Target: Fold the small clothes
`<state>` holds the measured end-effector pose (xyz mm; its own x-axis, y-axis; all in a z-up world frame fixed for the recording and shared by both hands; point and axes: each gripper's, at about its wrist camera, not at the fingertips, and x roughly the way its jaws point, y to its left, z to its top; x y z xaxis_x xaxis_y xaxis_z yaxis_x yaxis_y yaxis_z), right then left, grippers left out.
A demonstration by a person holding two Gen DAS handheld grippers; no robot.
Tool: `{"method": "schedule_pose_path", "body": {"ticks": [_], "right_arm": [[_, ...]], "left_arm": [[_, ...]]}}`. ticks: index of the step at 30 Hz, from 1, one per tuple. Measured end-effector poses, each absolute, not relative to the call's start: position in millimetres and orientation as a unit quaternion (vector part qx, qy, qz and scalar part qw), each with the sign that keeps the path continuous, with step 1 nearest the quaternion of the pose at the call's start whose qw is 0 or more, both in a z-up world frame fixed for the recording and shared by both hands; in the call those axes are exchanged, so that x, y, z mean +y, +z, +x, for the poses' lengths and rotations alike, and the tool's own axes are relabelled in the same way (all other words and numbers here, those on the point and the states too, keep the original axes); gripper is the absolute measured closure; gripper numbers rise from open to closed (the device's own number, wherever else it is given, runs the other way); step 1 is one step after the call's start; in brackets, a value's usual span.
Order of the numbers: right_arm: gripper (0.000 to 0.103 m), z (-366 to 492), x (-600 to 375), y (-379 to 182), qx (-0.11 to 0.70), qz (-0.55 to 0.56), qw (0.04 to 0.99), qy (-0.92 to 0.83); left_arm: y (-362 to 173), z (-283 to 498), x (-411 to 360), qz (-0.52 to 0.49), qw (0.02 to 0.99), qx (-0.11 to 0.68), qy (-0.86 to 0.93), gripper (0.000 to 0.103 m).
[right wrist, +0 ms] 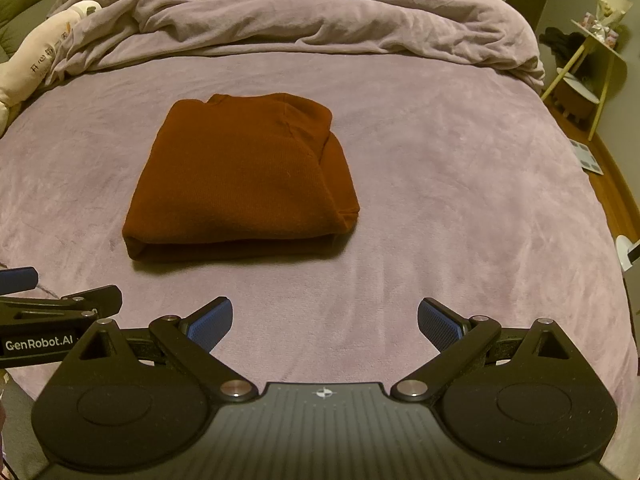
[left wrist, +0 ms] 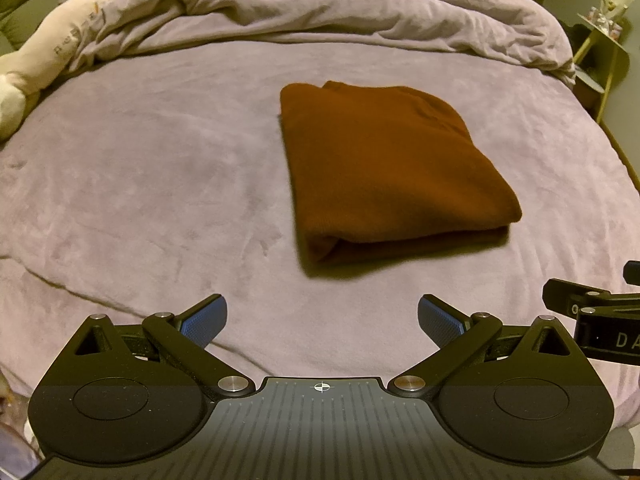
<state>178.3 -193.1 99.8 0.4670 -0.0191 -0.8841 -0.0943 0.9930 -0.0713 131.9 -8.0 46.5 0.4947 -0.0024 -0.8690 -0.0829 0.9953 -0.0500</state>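
Note:
A rust-brown garment [left wrist: 388,168] lies folded into a compact rectangle on the purple bed cover [left wrist: 140,184]. In the right wrist view the garment [right wrist: 240,180] sits left of centre, its folded edge toward me. My left gripper [left wrist: 322,322] is open and empty, hovering over the cover short of the garment's near edge. My right gripper [right wrist: 324,322] is open and empty, also short of the garment and to its right. Each gripper shows at the edge of the other's view: the right one [left wrist: 592,312], the left one [right wrist: 60,308].
A rumpled purple duvet [left wrist: 320,4] is bunched at the far end of the bed. A cream plush pillow [left wrist: 48,48] lies at the far left. A small yellow-green side table [right wrist: 592,60] stands on the floor to the right, past the bed edge.

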Motion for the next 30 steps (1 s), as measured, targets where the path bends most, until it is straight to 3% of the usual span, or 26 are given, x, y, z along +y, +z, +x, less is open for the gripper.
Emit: {"method": "schedule_pose_path", "body": {"ticks": [30], "right_arm": [[0.004,177.8,-193.0,97.2,0.517,-0.057,0.854,0.02]], "left_arm": [[44.6,129.4,-9.6,-0.016,0.867,0.497,0.021,0.0]]}}
